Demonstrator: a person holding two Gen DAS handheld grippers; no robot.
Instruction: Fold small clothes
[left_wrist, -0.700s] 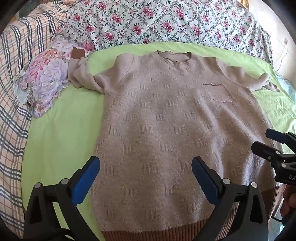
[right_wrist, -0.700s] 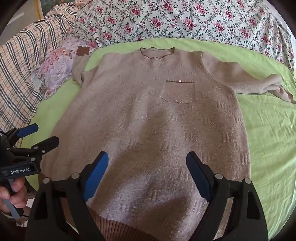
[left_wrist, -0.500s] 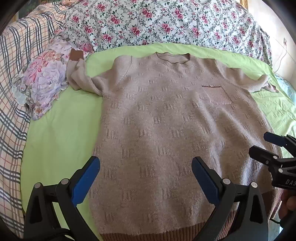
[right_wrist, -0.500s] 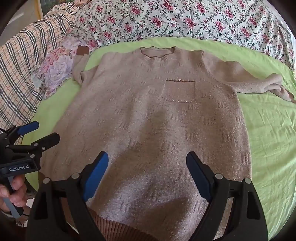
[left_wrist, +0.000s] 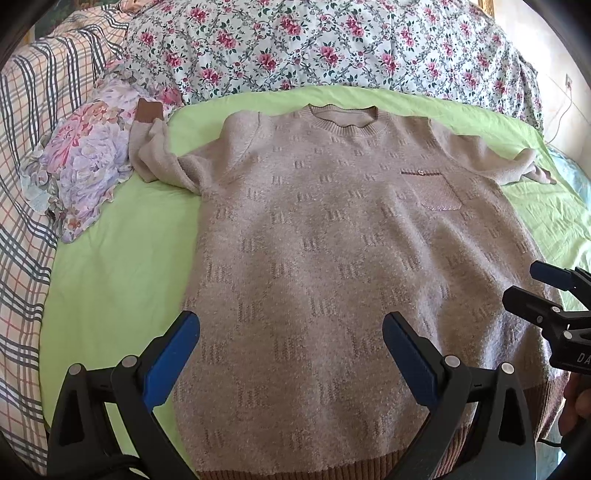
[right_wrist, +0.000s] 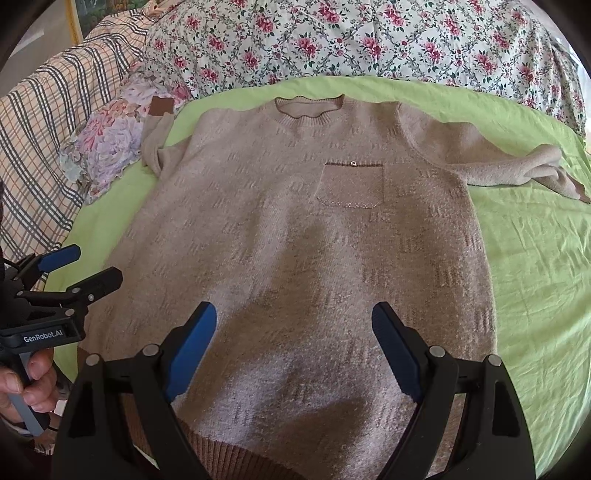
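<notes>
A beige knitted sweater (left_wrist: 332, 240) with a chest pocket (left_wrist: 432, 192) lies flat, front up, on a green sheet (left_wrist: 122, 258), neck away from me; it also shows in the right wrist view (right_wrist: 295, 240). Its left sleeve (left_wrist: 155, 155) is bunched by a floral pillow, its right sleeve (right_wrist: 517, 170) lies crumpled to the right. My left gripper (left_wrist: 291, 336) is open and empty above the lower left body. My right gripper (right_wrist: 293, 325) is open and empty above the lower right body. Each gripper shows in the other's view, the right gripper (left_wrist: 532, 284) and the left gripper (right_wrist: 92, 269).
A floral quilt (left_wrist: 332, 48) is heaped behind the sweater. A floral pillow (left_wrist: 81, 162) and a plaid blanket (left_wrist: 22, 184) lie on the left. Bare green sheet (right_wrist: 535, 277) shows to the right of the sweater.
Both grippers have drawn back and risen slightly; the sweater looks a little farther away. The sweater has not moved and both grippers stay open.
</notes>
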